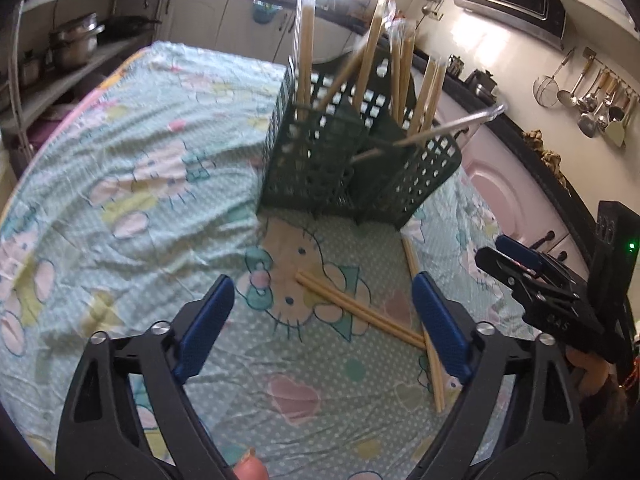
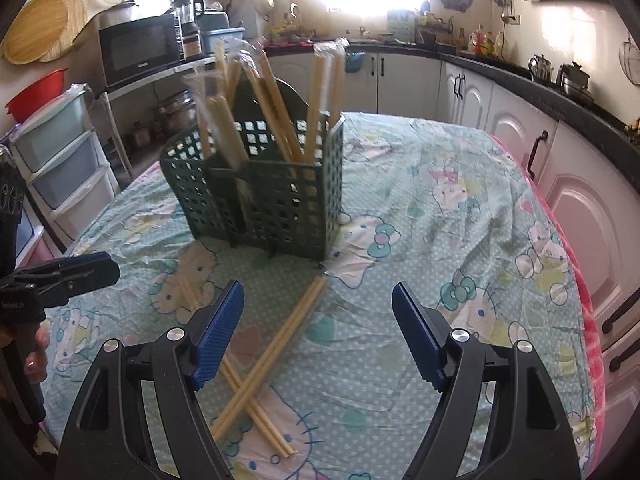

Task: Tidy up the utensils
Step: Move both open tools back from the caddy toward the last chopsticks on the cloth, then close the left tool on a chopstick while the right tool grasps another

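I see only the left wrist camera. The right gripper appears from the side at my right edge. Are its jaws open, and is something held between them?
Observer: The right gripper is open and holds nothing. The right wrist view shows both blue pads apart above the tablecloth.
Operator: My own right finger covers the place where the loose chopsticks meet. Do the two pairs cross?
Observer: Yes. One chopstick pair runs from the foot of the green basket towards the camera, and the other pair crosses it just beside the lower end of the right gripper's left finger. I cannot tell which pair lies on top.
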The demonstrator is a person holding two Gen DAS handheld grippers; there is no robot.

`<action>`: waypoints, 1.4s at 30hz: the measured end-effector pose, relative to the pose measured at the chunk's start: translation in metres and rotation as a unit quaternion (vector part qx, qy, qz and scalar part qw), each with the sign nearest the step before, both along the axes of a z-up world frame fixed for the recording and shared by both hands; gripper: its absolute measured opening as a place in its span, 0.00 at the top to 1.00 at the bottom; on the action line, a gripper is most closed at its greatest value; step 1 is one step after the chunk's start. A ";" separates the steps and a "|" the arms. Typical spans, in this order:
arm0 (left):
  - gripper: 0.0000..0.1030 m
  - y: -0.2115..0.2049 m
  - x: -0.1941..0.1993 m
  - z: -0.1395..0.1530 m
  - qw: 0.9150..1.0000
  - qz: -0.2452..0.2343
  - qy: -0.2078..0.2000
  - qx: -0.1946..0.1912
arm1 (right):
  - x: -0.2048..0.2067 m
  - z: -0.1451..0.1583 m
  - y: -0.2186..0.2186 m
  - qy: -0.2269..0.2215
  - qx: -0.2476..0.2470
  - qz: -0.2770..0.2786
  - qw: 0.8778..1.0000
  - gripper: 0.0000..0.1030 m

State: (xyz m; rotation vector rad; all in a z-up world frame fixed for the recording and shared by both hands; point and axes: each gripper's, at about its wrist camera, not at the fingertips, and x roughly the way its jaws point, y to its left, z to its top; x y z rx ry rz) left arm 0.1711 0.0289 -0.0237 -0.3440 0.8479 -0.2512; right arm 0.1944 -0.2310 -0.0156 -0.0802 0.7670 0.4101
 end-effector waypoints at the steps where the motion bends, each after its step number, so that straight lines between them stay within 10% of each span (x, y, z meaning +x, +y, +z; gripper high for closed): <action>1: 0.27 -0.001 0.001 -0.003 1.000 -0.003 0.006 -0.007 | 0.003 -0.003 -0.001 0.007 0.000 -0.001 1.000 0.28; 9: 0.49 -0.011 0.016 -0.033 0.994 -0.025 0.076 -0.072 | 0.034 -0.029 0.002 0.078 0.015 0.002 0.997 0.41; 36: 0.63 0.000 0.068 -0.056 0.989 0.020 0.117 -0.092 | 0.099 -0.065 0.011 0.138 0.041 -0.005 0.990 0.88; 42: 0.86 0.008 0.078 -0.061 0.989 0.036 0.122 -0.075 | 0.089 -0.058 0.005 0.136 0.051 -0.005 0.989 0.93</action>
